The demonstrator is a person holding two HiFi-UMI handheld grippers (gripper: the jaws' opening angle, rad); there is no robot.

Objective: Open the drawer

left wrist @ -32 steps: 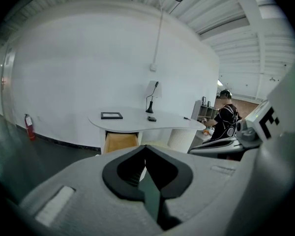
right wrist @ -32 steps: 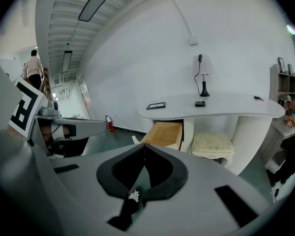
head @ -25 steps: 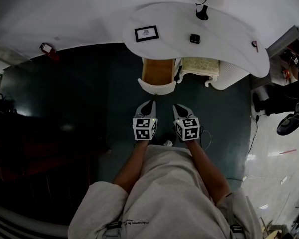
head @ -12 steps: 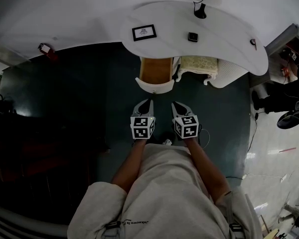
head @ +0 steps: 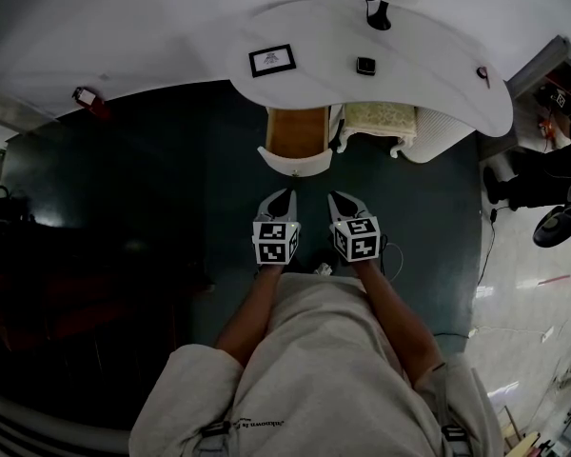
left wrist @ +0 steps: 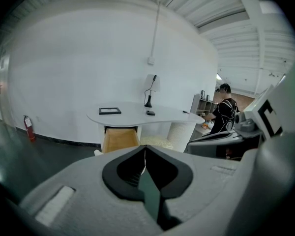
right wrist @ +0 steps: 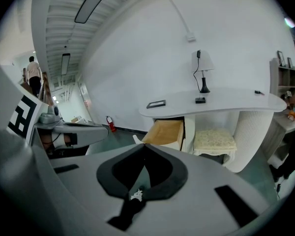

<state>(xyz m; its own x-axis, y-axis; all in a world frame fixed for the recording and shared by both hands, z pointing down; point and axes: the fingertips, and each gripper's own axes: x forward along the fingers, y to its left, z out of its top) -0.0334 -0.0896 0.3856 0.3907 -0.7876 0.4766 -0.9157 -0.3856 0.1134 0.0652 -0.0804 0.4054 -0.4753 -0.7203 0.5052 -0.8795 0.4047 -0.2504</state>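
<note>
From the head view, the drawer [head: 297,137] sticks out, open, under the white bench [head: 428,74]. The left tongs [head: 284,196] and the right tongs [head: 335,198] hang side by side, near the drawer but not touching it.

In the left gripper view, the left tongs are pressed together on nothing, and the drawer is ahead.

In the right gripper view, the right tongs are pressed together too, and empty.

Drawer [head: 298,133] under desk [head: 428,74], stool [head: 382,123] right.
</note>
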